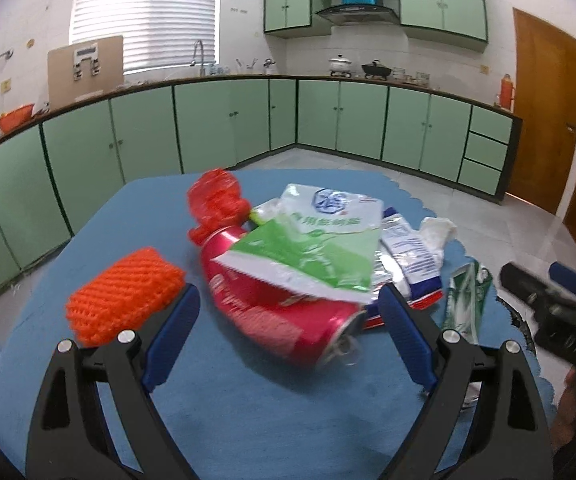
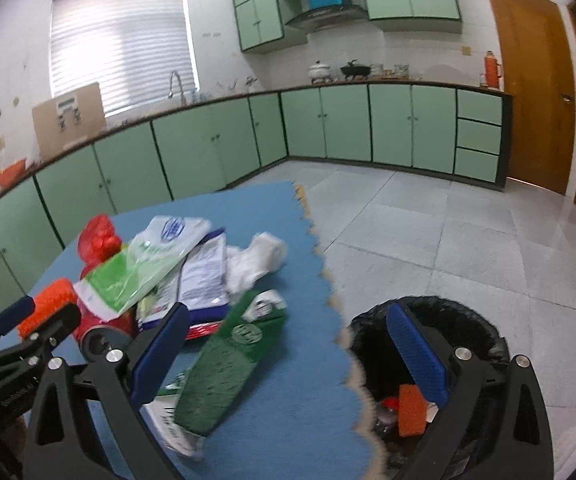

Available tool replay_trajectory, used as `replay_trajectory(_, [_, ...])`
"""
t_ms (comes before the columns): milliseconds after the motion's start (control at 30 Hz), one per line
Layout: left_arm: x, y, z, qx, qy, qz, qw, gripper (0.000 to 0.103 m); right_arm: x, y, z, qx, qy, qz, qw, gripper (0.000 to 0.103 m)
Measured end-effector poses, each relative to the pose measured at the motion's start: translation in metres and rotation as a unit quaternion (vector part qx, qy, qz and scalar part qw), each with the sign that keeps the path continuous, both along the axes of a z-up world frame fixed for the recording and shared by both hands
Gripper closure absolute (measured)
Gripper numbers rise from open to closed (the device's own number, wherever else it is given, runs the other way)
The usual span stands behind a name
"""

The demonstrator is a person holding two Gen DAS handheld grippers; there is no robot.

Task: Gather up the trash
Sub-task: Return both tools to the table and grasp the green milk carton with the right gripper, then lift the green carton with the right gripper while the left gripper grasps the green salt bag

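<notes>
A pile of trash lies on a blue mat [image 1: 224,396]. A red can [image 1: 272,300] lies on its side under a green and white bag [image 1: 312,240]. My left gripper [image 1: 288,320] is open, its jaws either side of the can's near end. An orange foam net [image 1: 122,298] lies left of it, a red net [image 1: 216,204] behind. My right gripper [image 2: 288,328] is open and empty, above the mat's edge. A green wrapper [image 2: 228,368] lies below it. A black-lined trash bin [image 2: 428,368] stands on the floor under its right finger, with an orange piece [image 2: 410,410] inside.
White crumpled tissue [image 2: 260,260] and a blue and white packet [image 2: 204,276] lie in the pile. The left gripper shows at the left of the right wrist view [image 2: 28,328]. Green kitchen cabinets [image 1: 208,120] line the walls. Grey tiled floor [image 2: 428,232] lies right of the mat.
</notes>
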State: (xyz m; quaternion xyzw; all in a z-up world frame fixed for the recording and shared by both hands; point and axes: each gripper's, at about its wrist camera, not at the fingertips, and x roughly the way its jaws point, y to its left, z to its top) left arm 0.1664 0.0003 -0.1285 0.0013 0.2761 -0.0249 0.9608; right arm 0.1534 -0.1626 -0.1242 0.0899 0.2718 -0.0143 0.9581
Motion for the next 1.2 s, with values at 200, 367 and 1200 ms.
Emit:
replay_trajectory(200, [0.0,0.019,-0.004,-0.001,0.001,0.013,0.9999,0.015,0.016,0.023,-0.013,-0.013,0.029,-0.006,0.999,0.007])
replay_trajectory(367, [0.001,0.024,-0.009,-0.006,0.004,0.012,0.9999,0.015,0.025,0.025,-0.021,-0.02,0.049,-0.017,0.998,0.011])
replay_trajectory(1200, [0.027,0.009,-0.001,-0.042,0.015,-0.022,0.9988,0.015,0.03,0.012,-0.023,0.04,0.09,0.014,0.995,0.071])
